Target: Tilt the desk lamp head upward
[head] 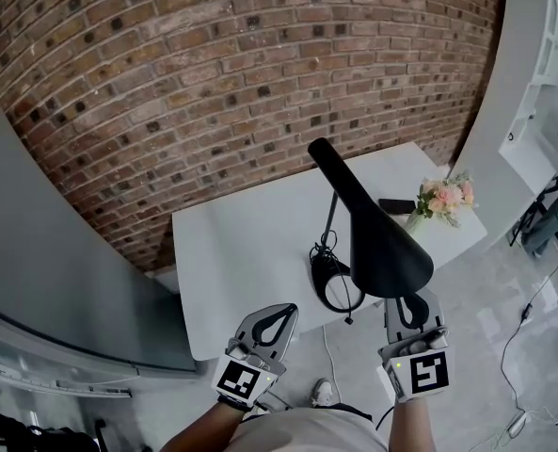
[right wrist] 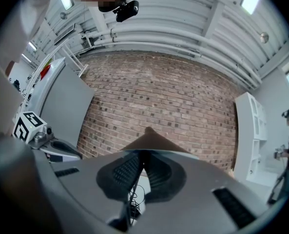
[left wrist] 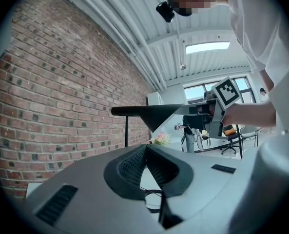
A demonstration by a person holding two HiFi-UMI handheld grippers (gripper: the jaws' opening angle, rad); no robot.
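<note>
Gripping the lamp head (head: 373,224) at its wide rim with the right gripper (head: 412,311), jaws closed on that edge. Left gripper (head: 286,309) pinched shut on nothing, beside the right, just off the counter (head: 241,252) edge. Head roughly level, above the ring base (head: 337,290) on the counter. Flowers (head: 445,198) at the right.
</note>
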